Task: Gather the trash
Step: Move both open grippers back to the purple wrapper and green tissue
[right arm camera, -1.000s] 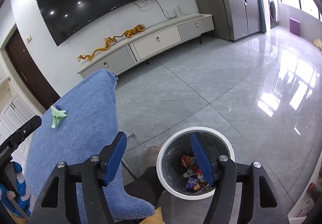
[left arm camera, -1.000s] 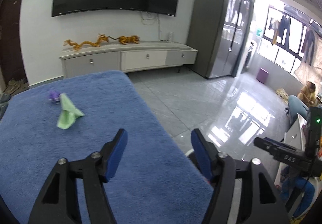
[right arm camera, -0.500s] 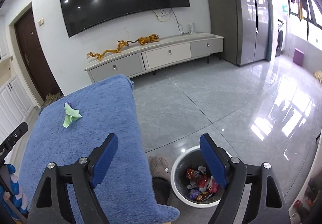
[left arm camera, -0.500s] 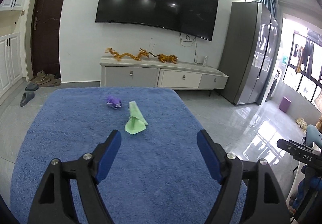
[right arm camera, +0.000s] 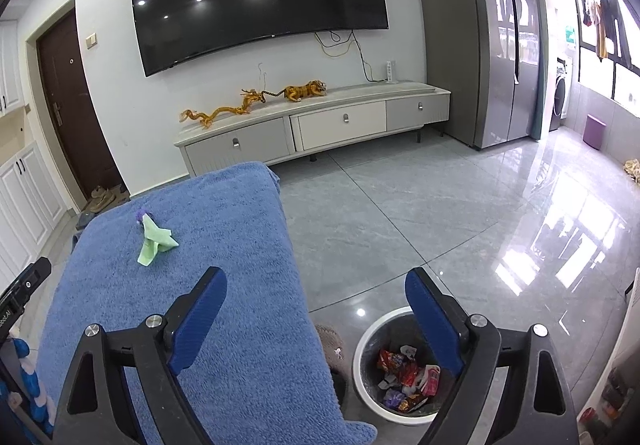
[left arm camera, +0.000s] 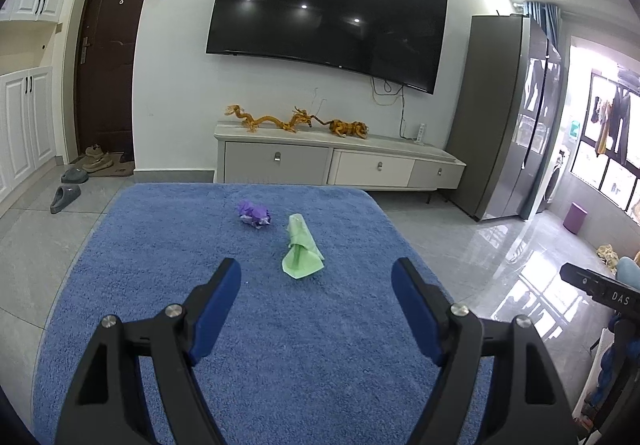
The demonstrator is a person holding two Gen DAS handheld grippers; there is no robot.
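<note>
A crumpled green paper (left arm camera: 301, 249) and a small purple wrapper (left arm camera: 254, 213) lie on the blue towel-covered table (left arm camera: 160, 253). My left gripper (left arm camera: 316, 285) is open and empty, just short of the green paper. In the right wrist view the green paper (right arm camera: 154, 241) and the purple wrapper (right arm camera: 141, 213) lie far left on the table (right arm camera: 224, 245). My right gripper (right arm camera: 316, 297) is open and empty, above the table's right edge and the white-rimmed trash bin (right arm camera: 362, 345), which holds several wrappers.
A TV cabinet (left arm camera: 340, 165) with golden figures stands at the far wall under a large TV. A grey fridge (left arm camera: 508, 117) is at the right. Grey tiled floor (right arm camera: 440, 213) surrounds the table. Slippers (left arm camera: 66, 197) lie near the door. A brown slipper (right arm camera: 330, 345) lies beside the bin.
My left gripper has swung left to face the table squarely, with both pieces of trash ahead. My right gripper has pulled back and risen from the bin, tilting up toward the room.
</note>
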